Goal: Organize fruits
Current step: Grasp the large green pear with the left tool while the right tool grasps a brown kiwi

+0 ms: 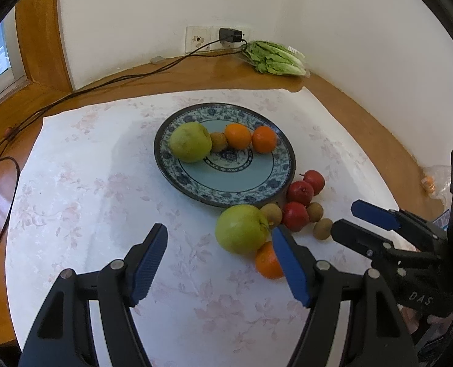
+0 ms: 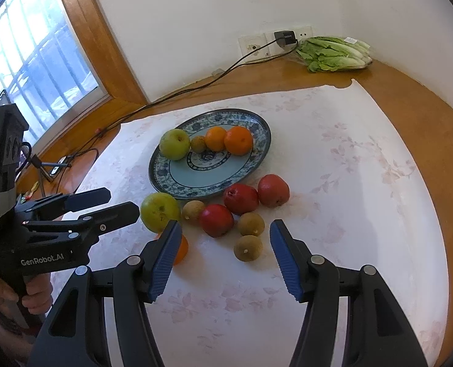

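Blue-patterned plate [image 1: 283,180] beyond both tongs holds four fruits; eight lie loose just ahead of the left gripper [image 1: 220,263] and right gripper [image 2: 223,257], both released, empty.

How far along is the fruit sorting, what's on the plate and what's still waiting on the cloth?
Roughly a third done. The plate already holds a green apple, two oranges and one small brown fruit. Nothing is in hand: the left tool and right tool are both open and empty. Left on the cloth: another green apple, an orange, three red fruits and three small brown fruits.
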`<state>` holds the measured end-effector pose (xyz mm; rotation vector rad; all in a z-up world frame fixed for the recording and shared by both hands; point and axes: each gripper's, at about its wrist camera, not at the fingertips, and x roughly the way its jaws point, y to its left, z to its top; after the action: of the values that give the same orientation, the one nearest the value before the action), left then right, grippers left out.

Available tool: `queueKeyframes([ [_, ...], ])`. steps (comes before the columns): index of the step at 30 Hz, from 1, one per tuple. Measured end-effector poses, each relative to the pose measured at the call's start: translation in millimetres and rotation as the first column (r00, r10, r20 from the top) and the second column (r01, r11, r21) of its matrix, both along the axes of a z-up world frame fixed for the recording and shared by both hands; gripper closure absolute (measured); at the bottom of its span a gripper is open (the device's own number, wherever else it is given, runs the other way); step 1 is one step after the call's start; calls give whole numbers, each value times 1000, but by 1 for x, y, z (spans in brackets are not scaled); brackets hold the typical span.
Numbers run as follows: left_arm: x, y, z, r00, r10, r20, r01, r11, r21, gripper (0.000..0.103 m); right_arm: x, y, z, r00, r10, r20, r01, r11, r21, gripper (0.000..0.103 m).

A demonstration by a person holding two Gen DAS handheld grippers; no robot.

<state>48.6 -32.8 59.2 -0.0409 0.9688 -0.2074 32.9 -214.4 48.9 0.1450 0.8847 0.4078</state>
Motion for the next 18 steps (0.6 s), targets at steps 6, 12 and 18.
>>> queueKeyframes([
  [6, 1, 1, -10, 1000, 5, -23, -6, 1000, -16, 28, 0, 0, -5, 1000, 3, -8, -3, 1000, -7, 42],
  [12, 7, -1, -12, 1000, 6, -31, -8, 999, -53, 28, 0, 0, -10, 1000, 14, -8, -14, 1000, 2, 42],
  [18, 13, -8, -20, 999, 4, -40, -6, 999, -47, 28, 0, -2, -15, 1000, 23, -12, -23, 1000, -3, 42],
])
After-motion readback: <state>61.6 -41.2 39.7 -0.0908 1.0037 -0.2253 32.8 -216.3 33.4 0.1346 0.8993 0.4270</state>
